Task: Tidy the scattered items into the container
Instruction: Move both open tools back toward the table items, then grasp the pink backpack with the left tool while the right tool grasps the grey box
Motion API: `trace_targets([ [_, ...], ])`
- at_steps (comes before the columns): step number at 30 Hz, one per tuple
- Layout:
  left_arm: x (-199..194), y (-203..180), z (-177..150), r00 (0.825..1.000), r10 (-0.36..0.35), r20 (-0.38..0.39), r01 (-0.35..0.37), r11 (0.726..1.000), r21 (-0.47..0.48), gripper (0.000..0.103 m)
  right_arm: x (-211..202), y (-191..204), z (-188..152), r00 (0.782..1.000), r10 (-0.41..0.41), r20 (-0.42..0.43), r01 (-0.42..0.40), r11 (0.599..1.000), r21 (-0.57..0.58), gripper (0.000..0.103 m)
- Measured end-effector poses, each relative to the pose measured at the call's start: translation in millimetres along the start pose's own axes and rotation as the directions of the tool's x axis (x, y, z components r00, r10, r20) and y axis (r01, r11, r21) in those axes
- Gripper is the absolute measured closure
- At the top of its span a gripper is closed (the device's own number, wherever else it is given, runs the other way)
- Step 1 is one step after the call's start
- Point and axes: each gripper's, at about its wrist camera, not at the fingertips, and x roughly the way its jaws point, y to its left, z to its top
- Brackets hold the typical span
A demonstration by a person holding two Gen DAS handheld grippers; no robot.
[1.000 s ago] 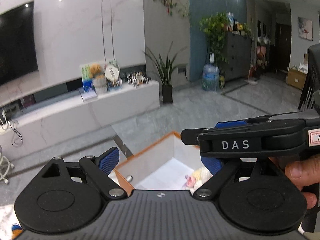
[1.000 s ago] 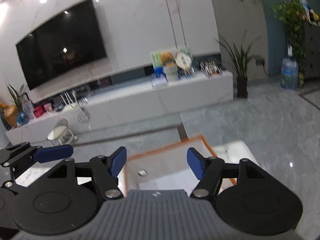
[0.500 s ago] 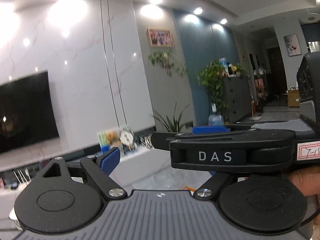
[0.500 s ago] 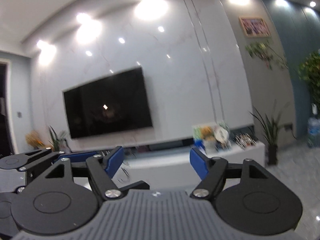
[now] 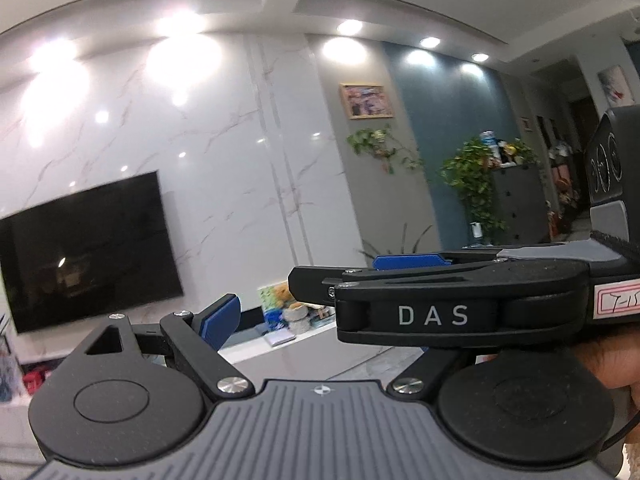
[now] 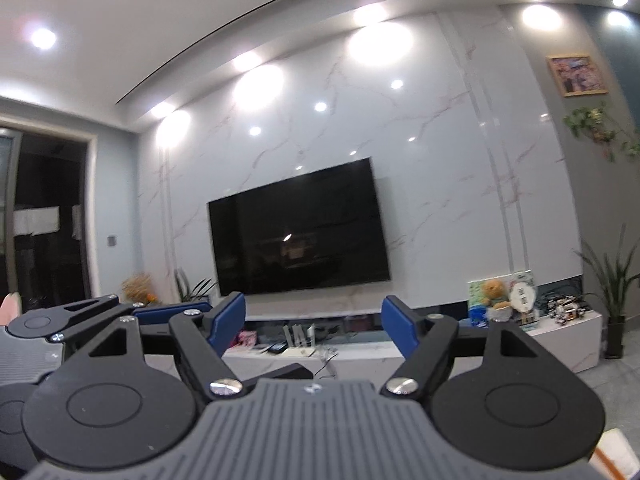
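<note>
Your right gripper is spread wide, with nothing between its blue pads. It points level across the room at the TV and the cabinet under it, not down at any work surface.

Your left gripper points much the same way. Its left pad is well out from the centre line and nothing is in the gap, so I judge it open and empty. Its right finger is hidden behind the body of the right gripper, which crosses the left wrist view just in front of it. Your hand wraps the right gripper's handle at the edge of that view.

Neither view shows the container or the scattered items clearly. A pale sliver with an orange edge sits in the bottom right corner of the right wrist view. It may be part of the container, but too little of it shows to tell.

That leaves progress unsettled. You carry nothing in either gripper, so no item is on its way to the container. Raised, empty grippers fit a pause with items left on the surface, and they fit a finished tidy with everything in the container. To know what is left, you need the surface and the container in view.
</note>
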Motion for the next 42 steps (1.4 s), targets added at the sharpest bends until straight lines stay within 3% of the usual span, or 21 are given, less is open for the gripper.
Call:
trace_targets([
  [9, 4, 66, -70, 0.990, 0.044, -0.135, -0.066, 0.984, -0.164, 0.000, 63, 41, -67, 0.980, 0.051, -0.193, -0.054, 0.999, -0.009, 0.025],
  [17, 22, 126, -133, 0.964, 0.026, -0.265, -0.102, 0.955, -0.277, 0.000, 110, 65, -123, 0.937, 0.067, -0.342, -0.074, 0.997, -0.008, 0.025],
  [26, 28, 168, -204, 0.945, -0.031, -0.324, -0.100, 0.919, -0.380, 0.000, 151, 73, -182, 0.878, 0.045, -0.477, -0.056, 0.998, -0.009, 0.025],
  [33, 44, 168, -241, 0.898, -0.070, -0.434, -0.095, 0.933, -0.347, 0.000, 180, 66, -228, 0.817, 0.031, -0.576, -0.030, 0.999, 0.011, 0.025],
  [39, 54, 163, -270, 0.843, -0.096, -0.529, -0.076, 0.953, -0.295, 0.000, 203, 57, -274, 0.734, 0.054, -0.677, -0.027, 0.998, 0.050, 0.026],
  [42, 59, 160, -284, 0.811, -0.107, -0.575, -0.064, 0.961, -0.269, 0.000, 202, 55, -293, 0.706, 0.040, -0.707, -0.038, 0.999, 0.019, 0.026],
])
